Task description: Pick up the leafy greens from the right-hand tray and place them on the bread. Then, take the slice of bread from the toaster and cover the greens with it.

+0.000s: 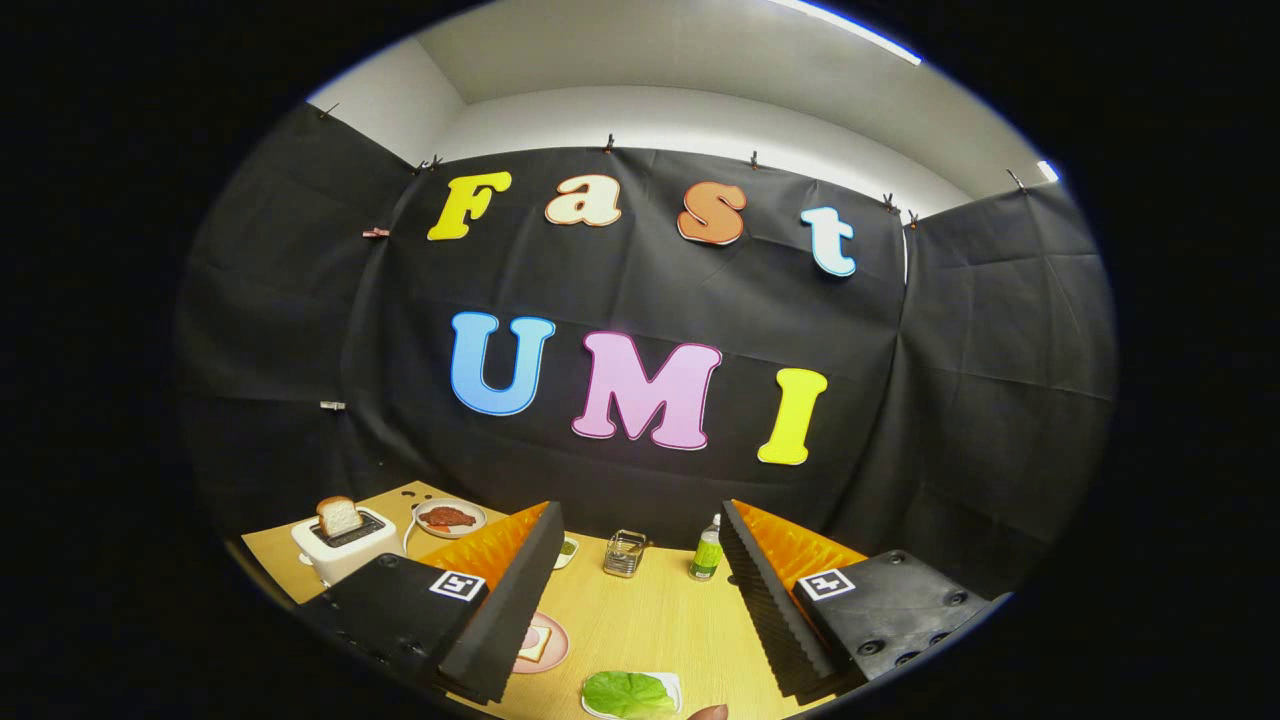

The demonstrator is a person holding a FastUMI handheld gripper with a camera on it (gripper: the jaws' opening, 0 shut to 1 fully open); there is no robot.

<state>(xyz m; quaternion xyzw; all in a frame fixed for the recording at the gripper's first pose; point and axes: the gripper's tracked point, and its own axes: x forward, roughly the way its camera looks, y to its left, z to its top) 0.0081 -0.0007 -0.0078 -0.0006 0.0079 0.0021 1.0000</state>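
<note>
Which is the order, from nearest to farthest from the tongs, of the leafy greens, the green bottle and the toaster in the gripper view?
The tongs are open, holding nothing.
1. Leafy greens, on a tray between the fingers.
2. Green bottle, just ahead, by the right finger.
3. Toaster, far off to the left, bread slice in it.

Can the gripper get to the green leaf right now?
Probably yes. The gripper is open, its fingers spread wide, and the leafy greens lie on their small white tray between the fingers and below them, with only bare table around.
</note>
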